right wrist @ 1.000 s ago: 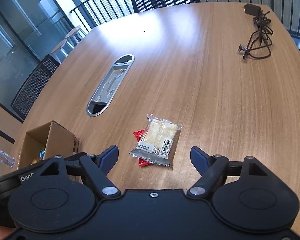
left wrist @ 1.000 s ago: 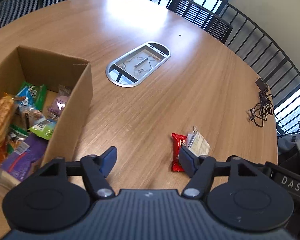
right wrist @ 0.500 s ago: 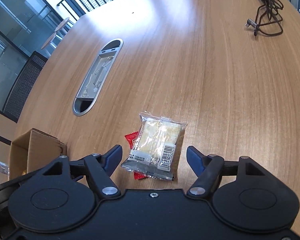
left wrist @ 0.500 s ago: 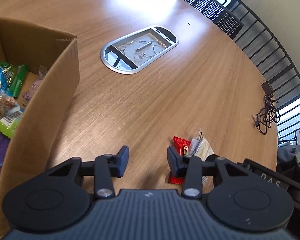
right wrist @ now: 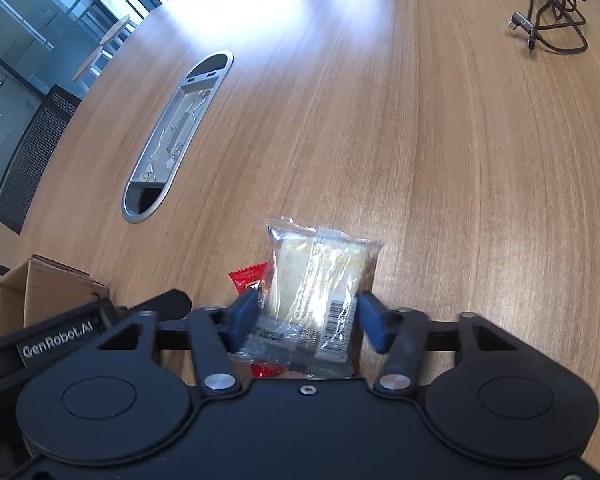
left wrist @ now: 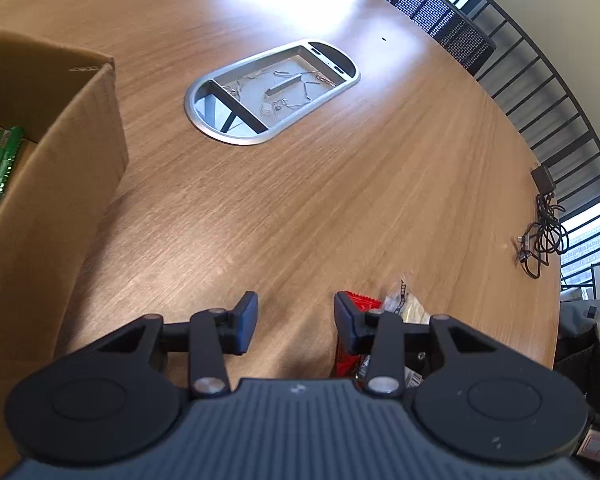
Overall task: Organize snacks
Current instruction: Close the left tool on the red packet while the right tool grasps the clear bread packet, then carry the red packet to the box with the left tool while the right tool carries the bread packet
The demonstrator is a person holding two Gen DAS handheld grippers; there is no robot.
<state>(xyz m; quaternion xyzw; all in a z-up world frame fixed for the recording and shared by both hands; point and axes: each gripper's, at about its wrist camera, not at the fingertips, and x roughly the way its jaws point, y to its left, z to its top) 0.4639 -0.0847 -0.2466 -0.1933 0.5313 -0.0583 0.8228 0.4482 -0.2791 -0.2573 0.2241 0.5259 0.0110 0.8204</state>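
Two snack packets lie together on the wooden table, and both wrist views look down on them from close above. At the bottom centre of the right wrist view, the right gripper straddles the clear packet of pale crackers; its jaws are closing, with the packet between them. The left blue pad touches the packet's edge, while whether the right pad touches it cannot be told. The red wrapper sticks out from under the clear packet on its left side, flat on the table.

At the bottom of the left wrist view, the left gripper has its jaws part spread over bare wood, with nothing between them. Just behind its right finger sit the red wrapper and the clear packet, mostly hidden by the finger.

Along the left edge of that view stands the cardboard box, open at the top, with green snack wrappers showing inside at the far left. In the right wrist view the same box shows at the lower left.

Farther up the table, an oval metal cable port is set into the wood. A coiled black cable lies near the table's right edge. Black mesh chairs and a dark railing stand beyond the far rim.
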